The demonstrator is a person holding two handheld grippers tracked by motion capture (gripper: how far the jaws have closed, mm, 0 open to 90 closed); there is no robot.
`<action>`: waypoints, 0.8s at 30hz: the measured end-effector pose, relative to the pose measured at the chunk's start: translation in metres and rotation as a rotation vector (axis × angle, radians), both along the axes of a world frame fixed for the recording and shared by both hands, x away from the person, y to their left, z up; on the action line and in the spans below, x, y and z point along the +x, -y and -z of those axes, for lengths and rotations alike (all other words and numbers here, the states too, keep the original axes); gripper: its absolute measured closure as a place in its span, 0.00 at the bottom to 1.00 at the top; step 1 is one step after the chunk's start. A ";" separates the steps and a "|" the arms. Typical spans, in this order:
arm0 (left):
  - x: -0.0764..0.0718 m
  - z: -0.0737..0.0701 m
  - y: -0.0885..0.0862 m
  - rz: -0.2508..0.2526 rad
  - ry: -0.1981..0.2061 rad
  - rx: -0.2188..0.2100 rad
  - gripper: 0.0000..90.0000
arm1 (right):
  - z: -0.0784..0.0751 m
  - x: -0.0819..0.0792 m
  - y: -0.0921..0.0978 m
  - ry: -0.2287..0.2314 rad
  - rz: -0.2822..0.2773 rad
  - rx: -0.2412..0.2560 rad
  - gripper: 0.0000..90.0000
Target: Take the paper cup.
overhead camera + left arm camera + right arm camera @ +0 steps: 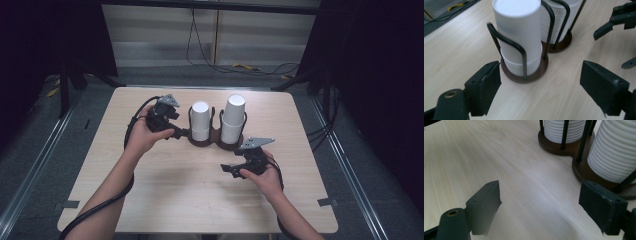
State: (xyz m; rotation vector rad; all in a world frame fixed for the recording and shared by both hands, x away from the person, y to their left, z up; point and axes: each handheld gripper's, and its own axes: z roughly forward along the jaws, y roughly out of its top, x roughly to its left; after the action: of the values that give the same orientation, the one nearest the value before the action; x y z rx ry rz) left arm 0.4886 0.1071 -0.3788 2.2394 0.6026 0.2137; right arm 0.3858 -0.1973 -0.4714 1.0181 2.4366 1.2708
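Two stacks of white paper cups stand in a dark wire holder with a brown double base (216, 142) at the table's middle. The left stack (200, 120) (520, 37) is shorter than the right stack (233, 117) (616, 155). My left gripper (181, 132) (540, 86) is open, close to the left stack's base, with nothing between its jaws. My right gripper (227, 169) (539, 207) is open too, low over bare table in front of the holder, a little to the right. The right gripper's jaws also appear in the left gripper view (616, 22).
The light wooden table (150, 200) has free room in front and at both sides of the holder. Dark curtains, floor rails and loose cables (240, 65) lie beyond the far edge. Cables trail from both grippers along the forearms.
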 end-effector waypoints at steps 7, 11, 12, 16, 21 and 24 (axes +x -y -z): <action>0.021 -0.020 0.020 0.002 -0.016 0.004 0.21 | 0.000 0.016 -0.021 0.021 -0.004 -0.010 0.29; 0.030 -0.028 0.030 0.005 -0.020 0.040 0.21 | -0.001 0.024 -0.034 0.030 -0.001 -0.007 0.32; 0.030 -0.028 0.030 0.005 -0.020 0.040 0.21 | -0.001 0.024 -0.034 0.030 -0.001 -0.007 0.32; 0.036 -0.027 0.035 -0.011 -0.025 0.033 0.21 | 0.000 0.031 -0.045 0.039 -0.013 -0.004 0.36; 0.044 -0.024 0.039 -0.010 -0.039 0.034 0.21 | 0.001 0.038 -0.053 0.038 -0.013 0.004 0.37; 0.047 -0.022 0.041 -0.001 -0.047 0.029 0.21 | 0.004 0.041 -0.055 0.041 -0.001 0.013 0.38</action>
State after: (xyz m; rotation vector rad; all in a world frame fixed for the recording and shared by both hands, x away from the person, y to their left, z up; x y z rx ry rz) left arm 0.5353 0.0665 -0.3570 2.2781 0.6298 0.1713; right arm 0.4268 -0.1426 -0.4755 0.9850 2.4018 1.2960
